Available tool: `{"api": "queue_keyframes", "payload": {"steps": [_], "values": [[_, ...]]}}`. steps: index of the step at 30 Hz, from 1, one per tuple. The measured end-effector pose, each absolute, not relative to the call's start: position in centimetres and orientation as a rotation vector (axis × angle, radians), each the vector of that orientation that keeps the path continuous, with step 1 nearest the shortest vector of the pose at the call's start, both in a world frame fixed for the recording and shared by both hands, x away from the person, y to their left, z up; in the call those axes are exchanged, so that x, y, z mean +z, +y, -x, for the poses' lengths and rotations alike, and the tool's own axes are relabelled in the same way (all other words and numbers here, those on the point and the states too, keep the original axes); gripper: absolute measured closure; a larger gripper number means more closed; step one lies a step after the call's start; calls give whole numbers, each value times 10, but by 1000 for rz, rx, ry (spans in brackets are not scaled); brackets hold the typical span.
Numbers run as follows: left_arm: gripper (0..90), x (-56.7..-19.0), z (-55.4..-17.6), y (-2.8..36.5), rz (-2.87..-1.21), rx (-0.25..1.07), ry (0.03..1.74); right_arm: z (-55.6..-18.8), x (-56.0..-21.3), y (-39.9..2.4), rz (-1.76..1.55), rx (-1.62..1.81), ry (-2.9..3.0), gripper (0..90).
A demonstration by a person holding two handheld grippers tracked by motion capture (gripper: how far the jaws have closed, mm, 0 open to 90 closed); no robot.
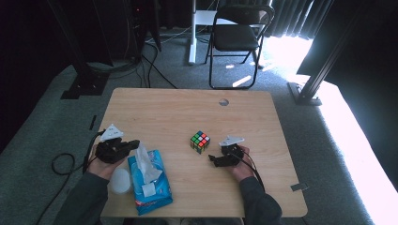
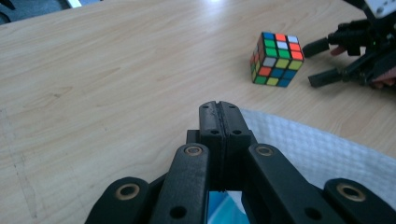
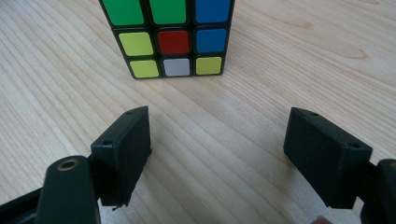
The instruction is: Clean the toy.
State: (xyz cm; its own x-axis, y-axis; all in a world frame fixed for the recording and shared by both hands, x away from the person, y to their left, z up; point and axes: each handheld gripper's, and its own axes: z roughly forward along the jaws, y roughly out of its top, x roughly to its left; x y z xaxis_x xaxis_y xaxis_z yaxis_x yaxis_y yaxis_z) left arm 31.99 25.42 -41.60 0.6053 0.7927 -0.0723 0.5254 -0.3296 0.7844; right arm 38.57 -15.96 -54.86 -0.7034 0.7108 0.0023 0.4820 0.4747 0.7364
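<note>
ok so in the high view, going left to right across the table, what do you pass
left gripper → wet wipes pack → puzzle cube → right gripper. The white lid overlaps the first two, so it is left out.

High view: overhead, facing forward, far above the table [image 1: 178,112].
Left gripper view: low, facing the cube [image 2: 276,59].
Right gripper view: close to the cube.
Shared: the cube.

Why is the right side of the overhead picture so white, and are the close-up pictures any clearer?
High view: daylight floods the floor at right, washing it out, while the back of the room stays dark. Left gripper view: the puzzle cube is sharp and evenly lit; the near jaws look slightly soft. Right gripper view: the table shows crisp grain and a soft shadow.
</note>
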Motion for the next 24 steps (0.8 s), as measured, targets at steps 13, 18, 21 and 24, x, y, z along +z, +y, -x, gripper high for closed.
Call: {"api": "queue_keyframes", "payload": {"steps": [13,18,21,24], "values": [[900,-409,-346,264,-1973,417,1062,-386,-549,-160,-1014,1065,2421,228],[900,-408,-355,262,-1999,419,1058,-386,-549,-160,-1014,1066,2421,227],[900,-407,-358,261,-1993,419,1061,-386,-549,-159,-1016,1066,2420,227],[900,-403,-363,260,-1982,423,1063,-386,-549,-160,-1016,1066,2420,227]]}}
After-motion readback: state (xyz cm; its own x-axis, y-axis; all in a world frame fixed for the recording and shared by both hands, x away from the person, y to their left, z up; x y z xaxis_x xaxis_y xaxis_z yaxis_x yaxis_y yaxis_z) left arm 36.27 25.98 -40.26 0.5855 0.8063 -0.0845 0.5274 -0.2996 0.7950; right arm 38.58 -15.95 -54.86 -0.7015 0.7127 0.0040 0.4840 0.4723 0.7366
